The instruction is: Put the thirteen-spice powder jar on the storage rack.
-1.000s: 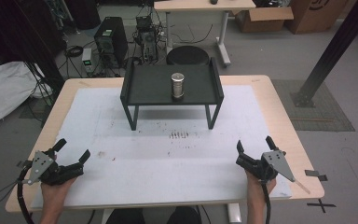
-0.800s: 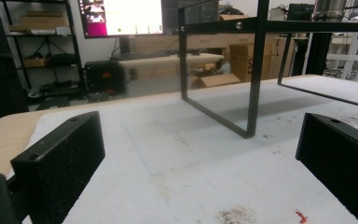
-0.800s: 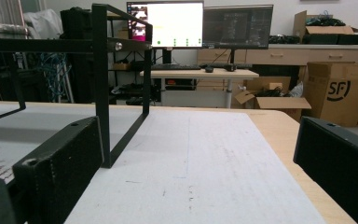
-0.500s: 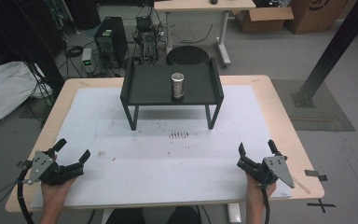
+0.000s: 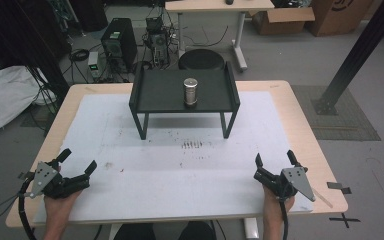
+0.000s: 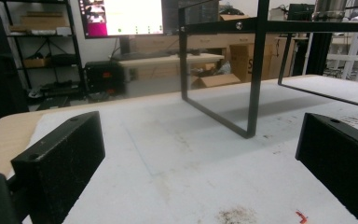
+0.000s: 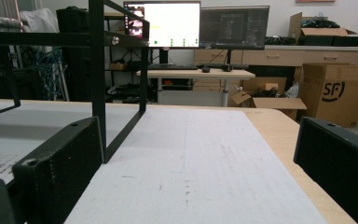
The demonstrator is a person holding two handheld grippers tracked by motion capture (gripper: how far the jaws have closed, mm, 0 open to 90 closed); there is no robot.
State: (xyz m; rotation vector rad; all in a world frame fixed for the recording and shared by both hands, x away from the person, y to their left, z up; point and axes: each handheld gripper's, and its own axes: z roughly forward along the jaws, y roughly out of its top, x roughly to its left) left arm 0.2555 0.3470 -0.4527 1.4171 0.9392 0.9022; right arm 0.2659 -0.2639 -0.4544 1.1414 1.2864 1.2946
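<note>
High view looks down over the desk (image 5: 280, 95); both claw views sit low, sharing the black stand (image 5: 185, 92).

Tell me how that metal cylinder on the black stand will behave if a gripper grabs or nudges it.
The cylinder looks like solid metal, so probably rigid and heavy for its size. Its shiny side may be slippery between jaws. Standing upright and taller than wide, it could tip if nudged high, then roll on the stand, though the raised side rims might stop it.
</note>
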